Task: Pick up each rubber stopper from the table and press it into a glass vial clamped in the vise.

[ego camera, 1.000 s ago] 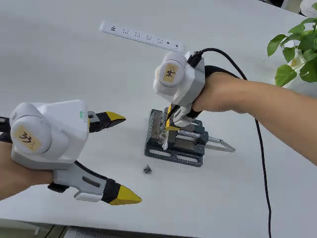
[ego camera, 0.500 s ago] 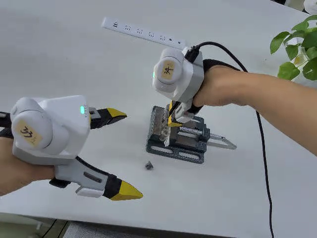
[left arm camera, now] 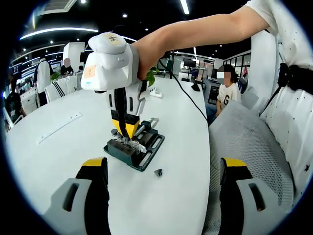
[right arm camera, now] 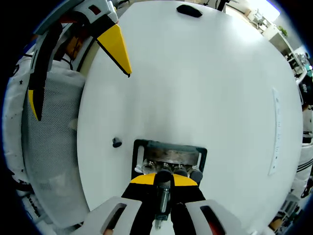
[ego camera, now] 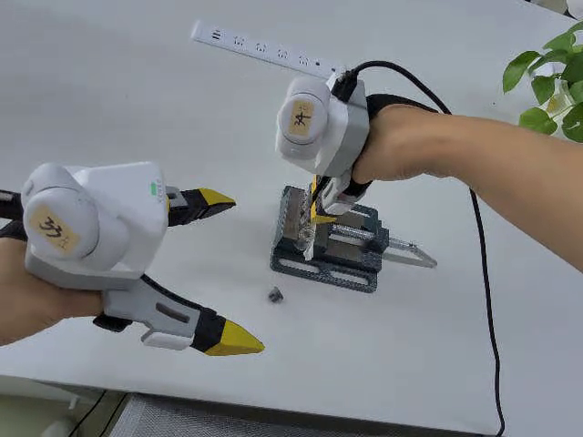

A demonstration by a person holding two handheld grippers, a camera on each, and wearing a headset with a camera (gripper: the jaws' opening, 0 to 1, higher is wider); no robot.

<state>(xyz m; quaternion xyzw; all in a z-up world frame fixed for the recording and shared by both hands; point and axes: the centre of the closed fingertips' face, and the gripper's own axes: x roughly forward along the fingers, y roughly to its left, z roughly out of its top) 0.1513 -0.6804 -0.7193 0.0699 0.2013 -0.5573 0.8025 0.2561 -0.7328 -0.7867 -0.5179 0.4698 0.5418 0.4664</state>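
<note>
A dark metal vise (ego camera: 351,259) stands mid-table with small glass vials (right arm camera: 168,168) clamped in a row. My right gripper (ego camera: 315,212) points straight down onto the vials. Its yellow-tipped jaws are closed on a dark rubber stopper (right arm camera: 163,177) sitting at a vial's mouth. Another dark stopper (right arm camera: 195,174) caps a vial at the row's end. A loose rubber stopper (ego camera: 275,294) lies on the table just in front of the vise (left arm camera: 135,147), and it is also seen as the small stopper (left arm camera: 158,172). My left gripper (ego camera: 226,269) hovers wide open, left of the loose stopper, holding nothing.
A white power strip (ego camera: 264,50) lies at the far side of the table. A black cable (ego camera: 483,300) runs from the right gripper along the table's right side. A potted plant (ego camera: 556,77) stands at the far right. People sit in the background.
The right gripper has stayed over the vise, jaws still together on the vials. The left gripper remains open and has barely shifted. The head camera has moved slightly.
</note>
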